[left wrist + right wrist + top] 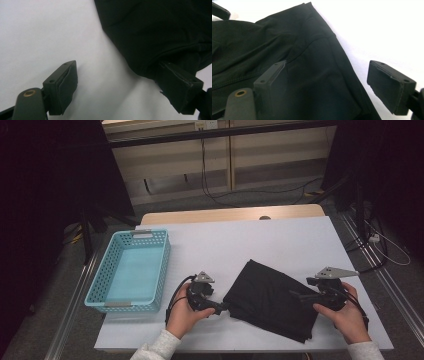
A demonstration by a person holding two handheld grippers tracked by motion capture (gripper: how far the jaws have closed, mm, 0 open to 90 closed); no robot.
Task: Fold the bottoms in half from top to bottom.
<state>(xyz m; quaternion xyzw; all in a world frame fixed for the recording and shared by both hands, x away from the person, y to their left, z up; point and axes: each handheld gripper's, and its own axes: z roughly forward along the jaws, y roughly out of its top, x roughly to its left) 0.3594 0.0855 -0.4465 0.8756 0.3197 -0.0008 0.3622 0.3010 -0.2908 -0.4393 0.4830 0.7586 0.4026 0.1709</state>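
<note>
Black tools (227, 307), pale grey sleeves (159, 347)

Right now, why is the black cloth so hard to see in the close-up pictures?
Left gripper view: the black cloth is dark, its folds barely readable against the glaring white table. Right gripper view: seams show faintly, near edges blur. High view: the room behind is dim.

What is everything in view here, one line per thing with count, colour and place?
Folded cloth: one, black, near middle of the table, between the grippers.
Basket: one, light blue, perforated, left part of the table.
Table: one, white top with a wooden far edge.
Cables: several, dark, on the floor beyond the table.
Left gripper: one, black, jaws open at the cloth's left edge.
Right gripper: one, black, jaws open over the cloth's right part.
</note>
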